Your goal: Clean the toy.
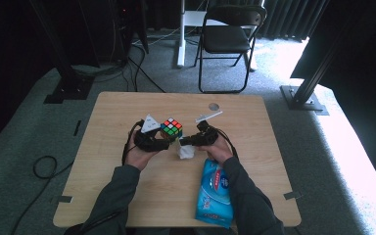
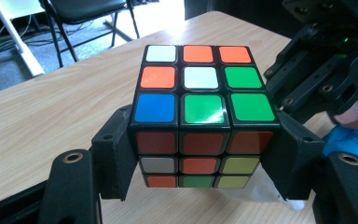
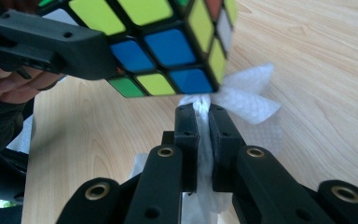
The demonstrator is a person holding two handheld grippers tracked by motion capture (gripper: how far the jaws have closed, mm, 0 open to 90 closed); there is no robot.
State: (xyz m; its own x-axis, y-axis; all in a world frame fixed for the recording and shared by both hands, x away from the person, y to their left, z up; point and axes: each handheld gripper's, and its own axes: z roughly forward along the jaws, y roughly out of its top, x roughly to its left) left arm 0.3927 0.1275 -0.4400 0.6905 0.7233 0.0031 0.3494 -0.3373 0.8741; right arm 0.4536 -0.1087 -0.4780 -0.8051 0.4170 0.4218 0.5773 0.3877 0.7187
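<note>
Left gripper (image 2: 200,158): jaws clamped on opposite sides of the puzzle cube (image 2: 203,116), which sits squarely between the pads, lifted clear of the wooden table (image 2: 51,116). Cube top face is mixed: white, orange, green and one blue tile.

Right gripper (image 3: 204,119): jaws pressed together on a white wipe (image 3: 247,98), pinched in the narrow slot between the pads. The wipe's free end fans out past the tips, right under the cube's lower corner; contact between wipe and cube cannot be judged.

High view: both grippers meet near the table's middle, cube (image 1: 171,129) at the left gripper's (image 1: 162,139) tip, wipe (image 1: 186,151) bunched below the right gripper (image 1: 183,142). A blue wipes pack (image 1: 214,193) lies under the right forearm, near the front edge. A black folding chair (image 1: 227,36) stands beyond the table.
</note>
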